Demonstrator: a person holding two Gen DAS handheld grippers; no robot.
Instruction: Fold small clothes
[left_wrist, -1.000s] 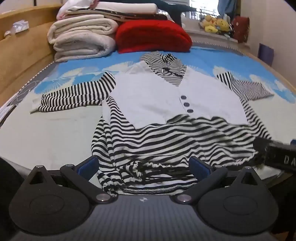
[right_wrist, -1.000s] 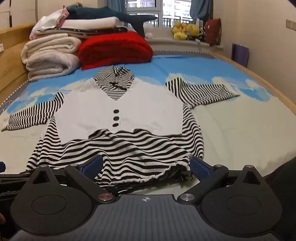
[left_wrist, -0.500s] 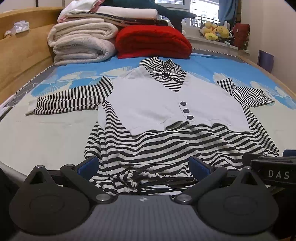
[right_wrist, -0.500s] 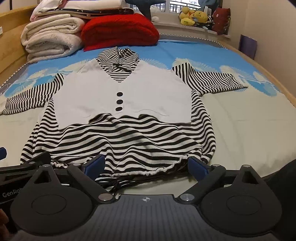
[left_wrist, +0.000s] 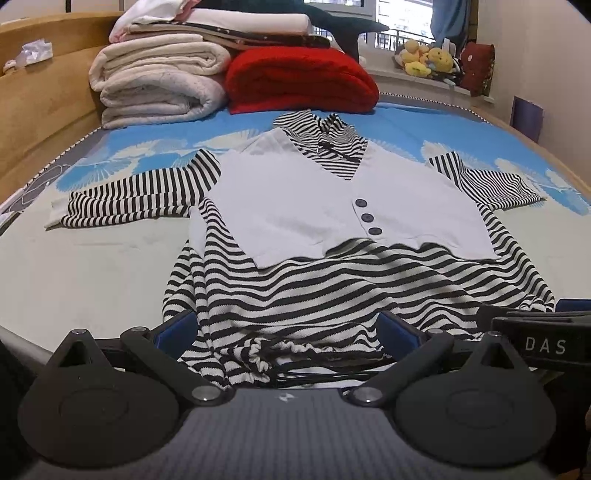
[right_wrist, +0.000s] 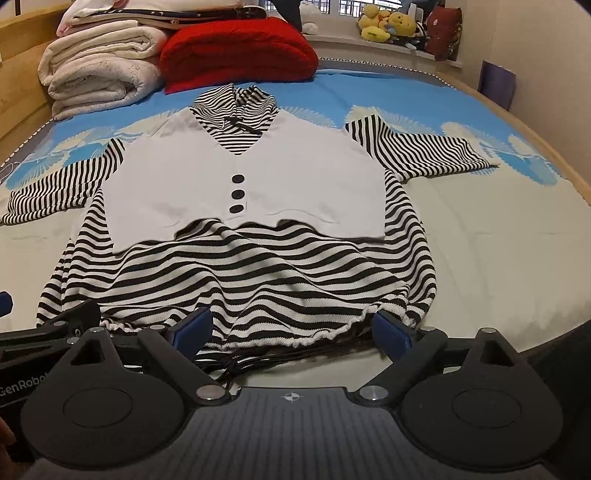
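Observation:
A small black-and-white striped top with a white vest panel and three dark buttons (left_wrist: 332, 229) lies face up on the bed, collar away from me, both sleeves spread; it also shows in the right wrist view (right_wrist: 243, 221). My left gripper (left_wrist: 286, 328) is open at the left part of the gathered hem, whose drawstring lies between the fingers. My right gripper (right_wrist: 291, 330) is open at the right part of the hem. Each gripper shows at the other view's edge.
Folded cream blankets (left_wrist: 159, 85) and a red blanket (left_wrist: 299, 81) are stacked at the head of the bed. A wooden bed frame (left_wrist: 40, 107) runs along the left. Plush toys (right_wrist: 388, 26) sit on the window sill. The blue patterned sheet (right_wrist: 406, 96) surrounds the top.
Both grippers have moved forward along the bed toward the hem, so the top looks nearer and larger. The hem bunches more between the left fingers. Both jaws stay open.

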